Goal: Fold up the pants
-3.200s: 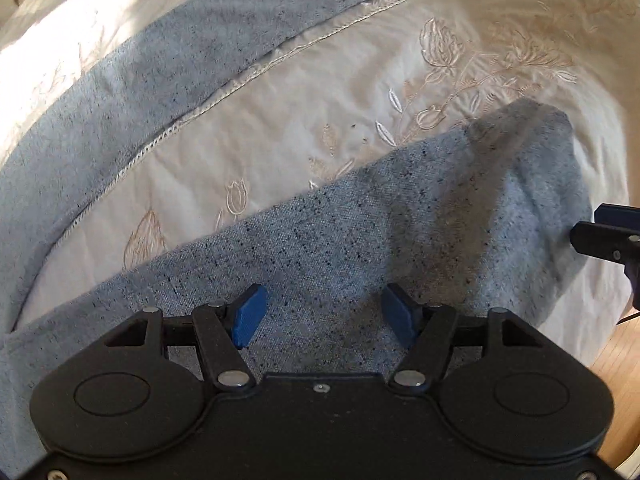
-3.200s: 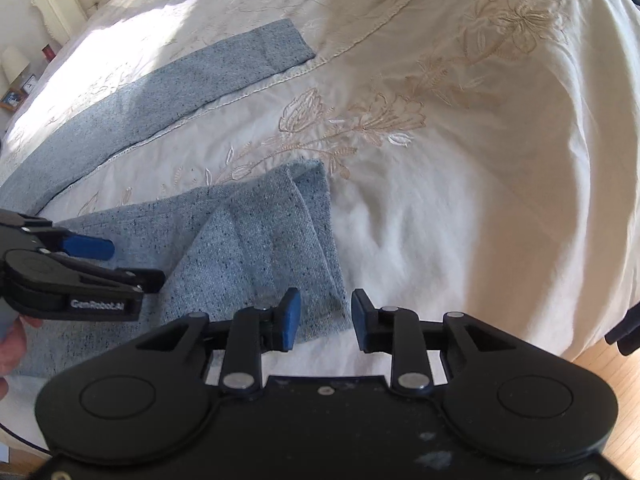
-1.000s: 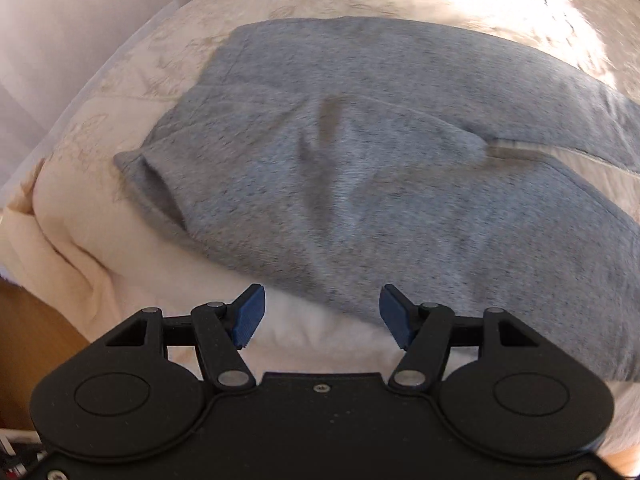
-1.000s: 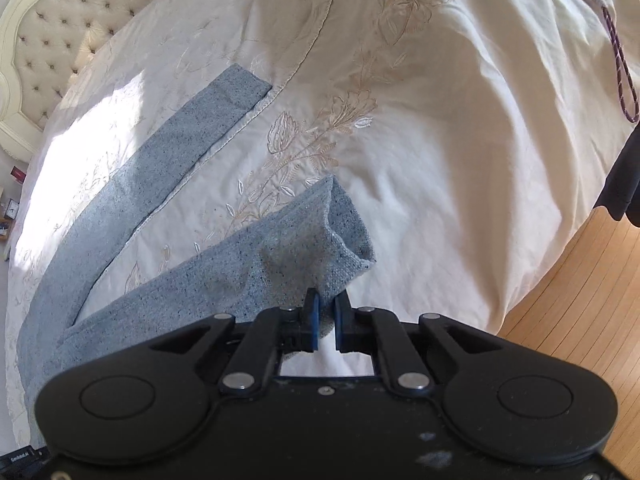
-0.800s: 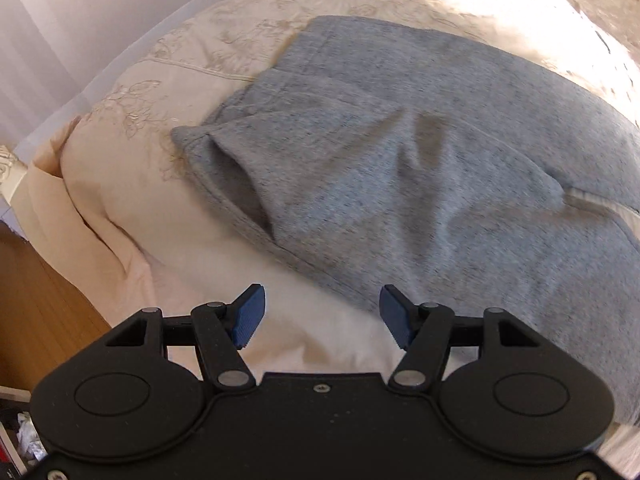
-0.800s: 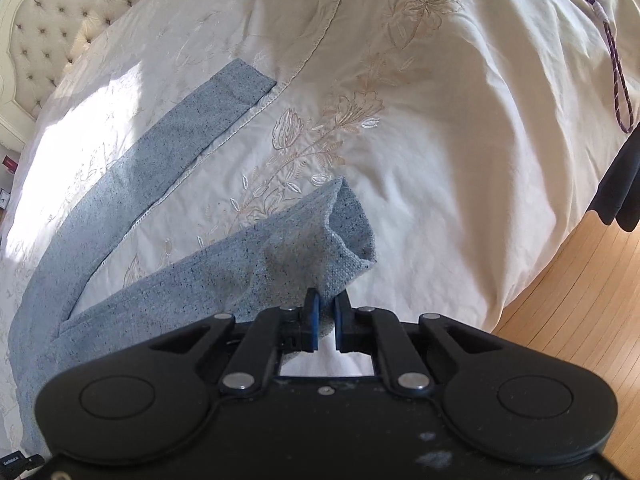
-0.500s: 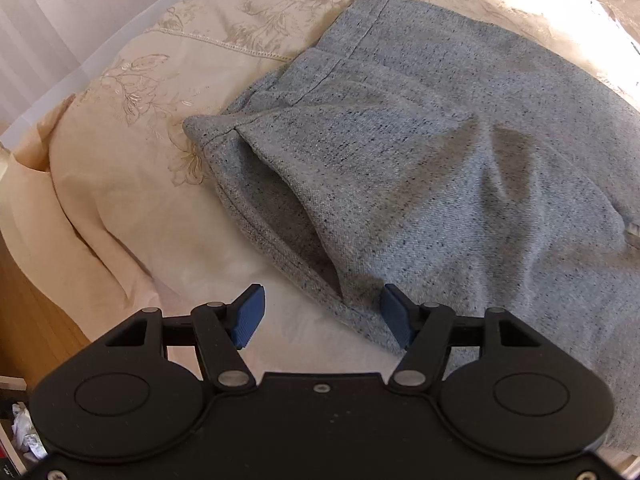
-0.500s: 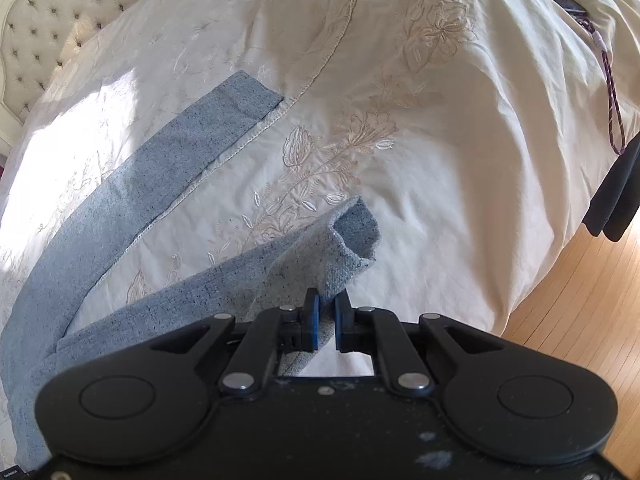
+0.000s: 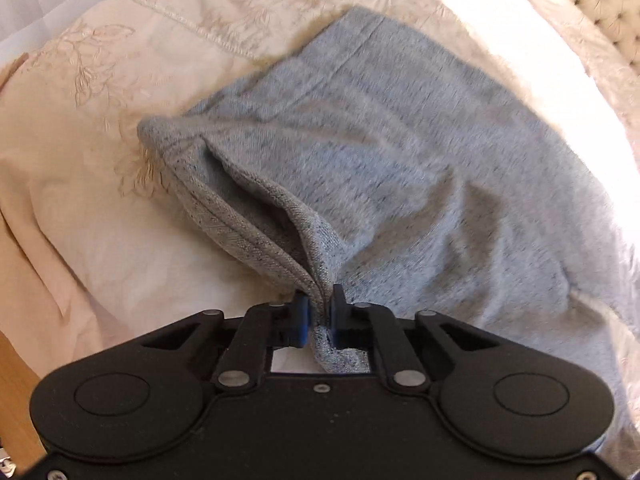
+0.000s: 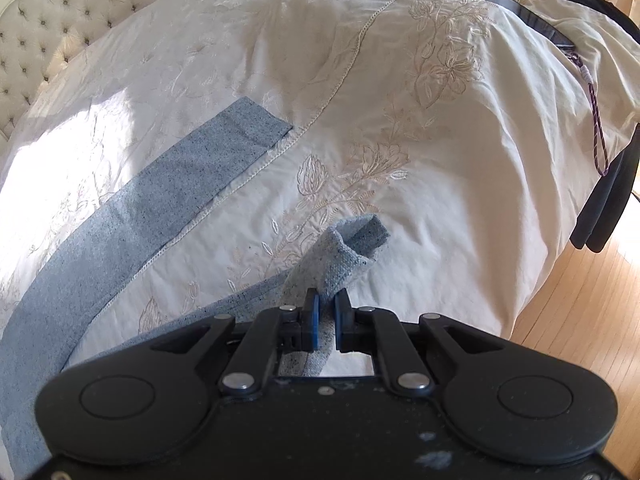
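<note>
The left gripper (image 9: 319, 312) is sitting low at the bottom centre of its frame, pointing up the frame, with its fingers pinching the waistband edge of the grey pants (image 9: 400, 168). The waist opening is gaping toward the left of the frame above the fingers, and the body of the pants is spreading to the upper right over the cream bedspread (image 9: 92, 160).

The right gripper (image 10: 326, 312) is likewise pointing up the frame, its fingers closing narrowly on the cuff of one pant leg (image 10: 344, 256). The cuff is standing up just above the fingertips. The other leg (image 10: 160, 200) is lying flat, running from lower left to the frame's centre left.
</note>
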